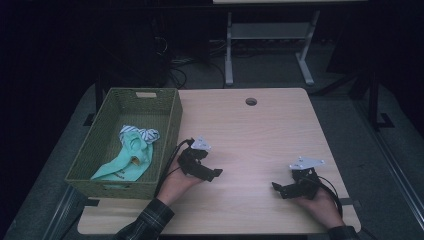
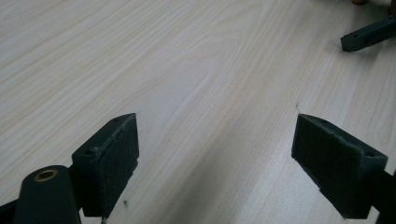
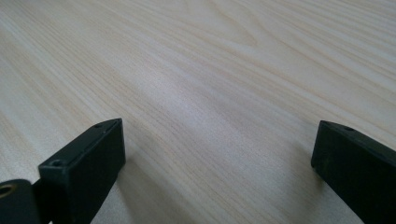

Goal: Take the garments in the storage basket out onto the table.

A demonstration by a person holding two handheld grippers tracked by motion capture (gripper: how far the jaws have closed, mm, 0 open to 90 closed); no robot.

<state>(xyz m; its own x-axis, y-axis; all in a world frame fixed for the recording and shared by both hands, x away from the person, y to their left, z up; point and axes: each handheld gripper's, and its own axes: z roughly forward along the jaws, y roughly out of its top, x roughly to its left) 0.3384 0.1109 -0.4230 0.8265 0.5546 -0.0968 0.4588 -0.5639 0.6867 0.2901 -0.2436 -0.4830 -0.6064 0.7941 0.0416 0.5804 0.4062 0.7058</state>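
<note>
Two wide-open, empty hand-held grippers (image 1: 218,173) (image 1: 275,187) rest on pale wooden table (image 1: 260,135) in dark room

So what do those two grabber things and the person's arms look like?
Each is black. The left gripper and the right gripper both carry a grey three-cornered plate on top and trail a black cable. Up close, the left gripper's two blocky fingers have rough dark pads; small screw holes show on the jaws. The left sleeve is dark plaid.
</note>
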